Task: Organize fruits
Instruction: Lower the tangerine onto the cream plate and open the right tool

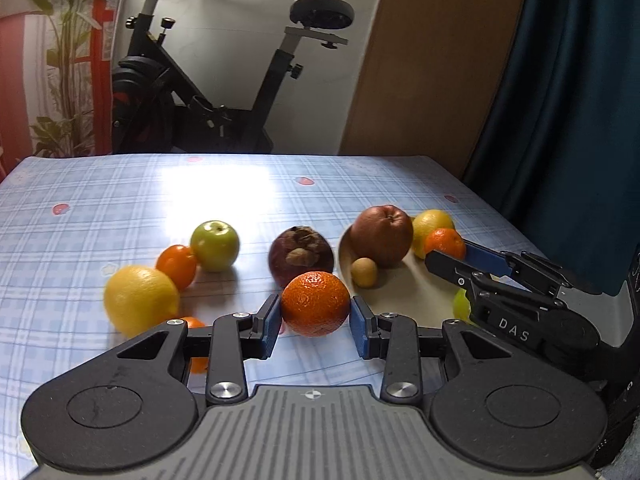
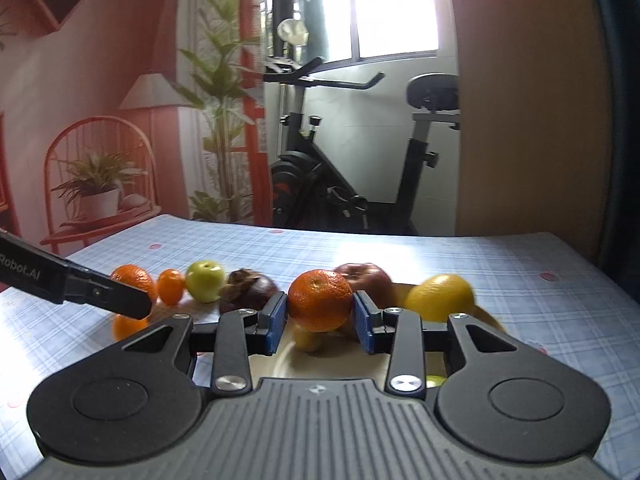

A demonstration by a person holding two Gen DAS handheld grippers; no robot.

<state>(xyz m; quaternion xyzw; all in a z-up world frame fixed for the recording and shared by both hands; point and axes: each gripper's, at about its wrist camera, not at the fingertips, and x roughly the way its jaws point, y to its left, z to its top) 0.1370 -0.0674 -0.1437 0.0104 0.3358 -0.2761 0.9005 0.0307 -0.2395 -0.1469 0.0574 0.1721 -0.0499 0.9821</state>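
Left wrist view is giving us the left hand-held gripper (image 1: 315,322) with its blue pads bracketing an orange (image 1: 315,303), pads right at the fruit's widest part, left pad touching, right pad touching or a hair off. That orange is sitting just in front of the plate (image 1: 416,300), off its left rim, with a dark mangosteen (image 1: 301,255) close behind it.

Over on the right wrist view, the right hand-held gripper (image 2: 320,316) is clamping a mandarin (image 2: 320,299) across its middle, and it is hanging above the plate's near side. Already on the plate: a red apple (image 1: 382,235), a lemon (image 1: 431,224) and a small tan fruit (image 1: 364,273).

Left of the plate, on the checked surface (image 1: 120,200), a green apple (image 1: 215,245), a small orange (image 1: 176,266) and a big lemon (image 1: 140,300) are waiting.

Handling-wise, I'm judging these citrus as light, round and firm but with a springy rind, so they are likely to roll or squirt out if pinched off-centre. Gripping across the equator looks right, with gentle pressure to avoid bruising. The mangosteen's shell looks hard; the apples are probably heavier and slick.
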